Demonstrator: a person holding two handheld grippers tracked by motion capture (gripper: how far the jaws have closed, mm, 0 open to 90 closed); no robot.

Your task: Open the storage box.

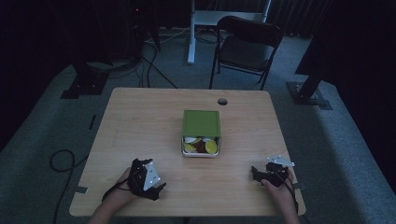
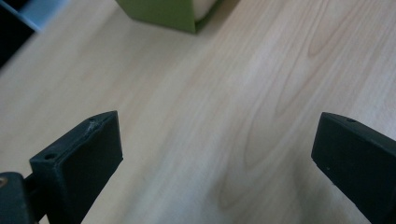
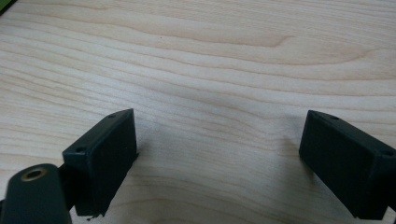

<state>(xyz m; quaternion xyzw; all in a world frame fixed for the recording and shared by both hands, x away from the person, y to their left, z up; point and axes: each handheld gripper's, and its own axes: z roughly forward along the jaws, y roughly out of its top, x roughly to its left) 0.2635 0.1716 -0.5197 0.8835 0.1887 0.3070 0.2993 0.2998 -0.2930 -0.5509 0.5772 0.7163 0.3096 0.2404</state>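
Note:
A green-lidded box (image 1: 201,132) stands in the middle of the wooden table (image 1: 140,121). Its lid is slid back, so yellow, white and dark round pieces (image 1: 201,145) show at its near end. My left gripper (image 1: 160,188) rests near the table's front left, held in a hand, open with nothing between its jaws. In the left gripper view the left gripper (image 2: 217,154) points over bare wood toward a corner of the green box (image 2: 163,14). My right gripper (image 1: 255,173) lies at the front right, also open and empty. In the right gripper view the right gripper (image 3: 219,154) hovers over bare wood grain.
A round cable hole (image 1: 222,101) sits near the table's far edge. Behind the table stand a dark chair (image 1: 247,44) and a white desk leg (image 1: 191,32). Black stands (image 1: 86,79) and cables lie on the grey floor at both sides.

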